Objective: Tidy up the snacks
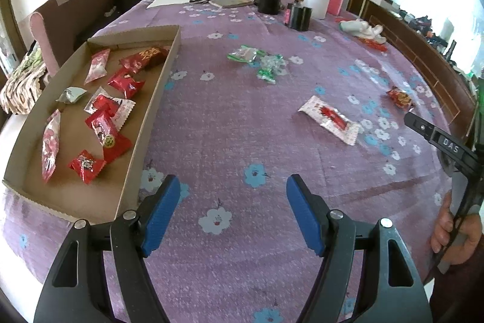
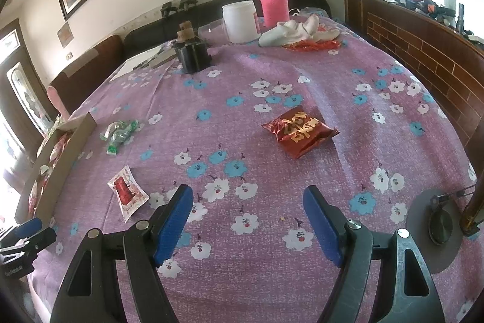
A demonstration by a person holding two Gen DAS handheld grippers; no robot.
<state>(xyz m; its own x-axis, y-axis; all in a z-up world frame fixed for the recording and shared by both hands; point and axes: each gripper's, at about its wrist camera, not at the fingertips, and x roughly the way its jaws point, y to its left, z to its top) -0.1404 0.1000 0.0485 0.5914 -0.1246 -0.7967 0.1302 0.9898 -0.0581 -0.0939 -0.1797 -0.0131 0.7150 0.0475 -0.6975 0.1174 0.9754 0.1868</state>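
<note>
Left gripper [image 1: 233, 186] is seen with jaws apart and nothing between them, held above bare tablecloth [image 1: 242, 117] just beside the cardboard tray [image 1: 145, 123] of red snack packets [image 1: 125, 82]. Right gripper [image 2: 248, 199] is likewise spread and empty. Ahead of it a dark red snack bag [image 2: 298, 132] lies loose; a white-and-red packet [image 2: 128, 193] lies to its left, green wrappers [image 2: 119, 133] farther off near the tray.
</note>
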